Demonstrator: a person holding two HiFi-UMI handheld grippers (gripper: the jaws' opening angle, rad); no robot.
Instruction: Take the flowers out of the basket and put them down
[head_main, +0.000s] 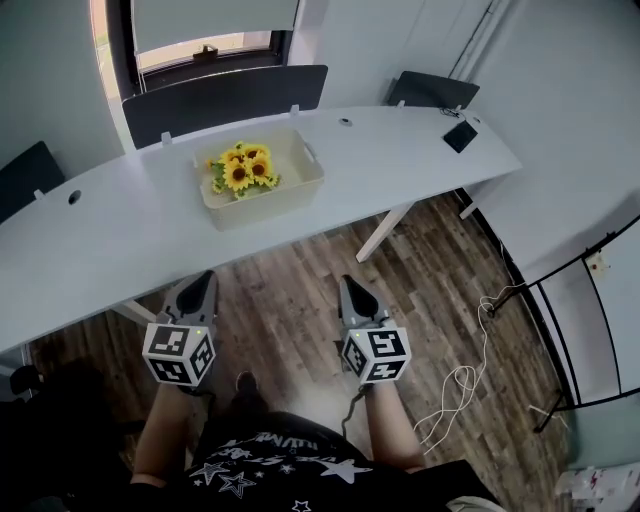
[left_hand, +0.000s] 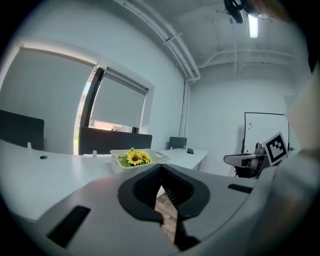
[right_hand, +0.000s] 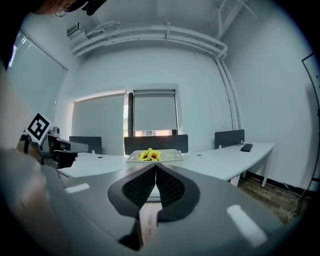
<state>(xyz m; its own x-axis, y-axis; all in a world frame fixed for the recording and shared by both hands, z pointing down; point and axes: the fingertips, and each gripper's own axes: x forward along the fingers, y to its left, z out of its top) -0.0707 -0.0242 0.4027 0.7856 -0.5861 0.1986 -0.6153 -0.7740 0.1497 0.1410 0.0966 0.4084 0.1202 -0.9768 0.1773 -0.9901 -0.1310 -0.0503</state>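
You have not started. The flowers (head_main: 243, 168), seemingly one small bunch, lie inside the basket (head_main: 305, 186). Your left gripper (head_main: 203, 281) and right gripper (head_main: 349, 285) hang well short of the basket, both closed and empty.

My count from the remote station: two grippers, the left gripper (head_main: 203, 280) at lower left of the frame and the right gripper (head_main: 350, 285) at lower centre, each bearing one marker cube (head_main: 180, 352); one long white desk (head_main: 130, 230) across the upper half; one cream basket (head_main: 268, 206) on it, with one bunch of sunflowers (head_main: 243, 168), blooms too crowded for me to number; three dark divider panels (head_main: 225, 100) behind the desk; two round cable holes (head_main: 75, 197); one dark flat device (head_main: 460, 135) at upper right; one white cable (head_main: 460, 385) on the floor; one window (head_main: 205, 45)
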